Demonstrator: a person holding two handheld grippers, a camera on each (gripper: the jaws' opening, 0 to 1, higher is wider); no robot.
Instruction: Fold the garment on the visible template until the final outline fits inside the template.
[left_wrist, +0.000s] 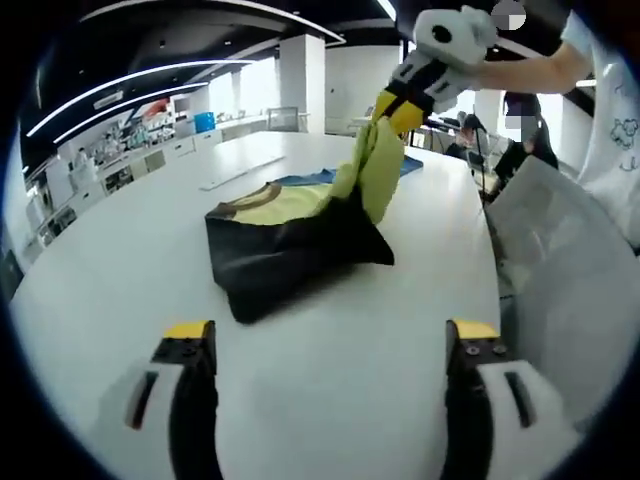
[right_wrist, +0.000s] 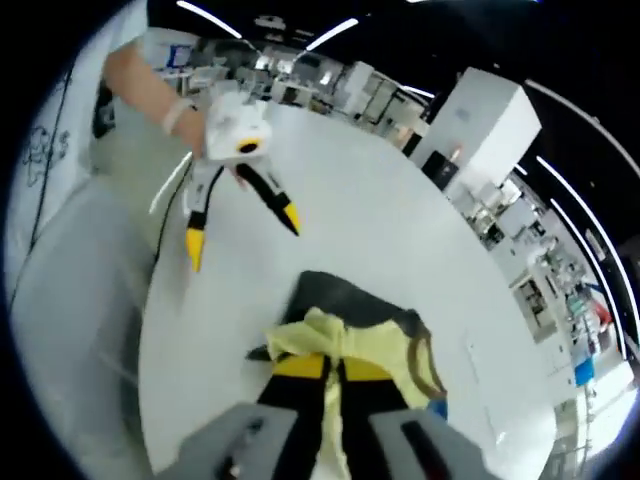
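Yellow-tipped and clamped tight, the right gripper (right_wrist: 333, 368) pinches a bunched fold of the garment (left_wrist: 290, 235) and lifts it off the table (left_wrist: 330, 370), the pale yellow-green cloth hanging from its jaws in a soft peak. The left gripper (left_wrist: 330, 345) hangs apart from the cloth with its jaws spread wide and nothing between them, low over bare table just short of the black part. The garment lies mid-table, black below and yellow-green above with a brown collar, partly over a blue template (left_wrist: 300, 179) whose edges peep out behind it. It looks light and limp: it drapes and creases under its own weight, so it will sag and slide rather than hold a fold, and one pinch drags the whole piece. Better holds seem to be the hem corners or shoulder seams, taken by both grippers together so an edge stays straight. A person's hand (right_wrist: 178, 113) carries the left gripper.
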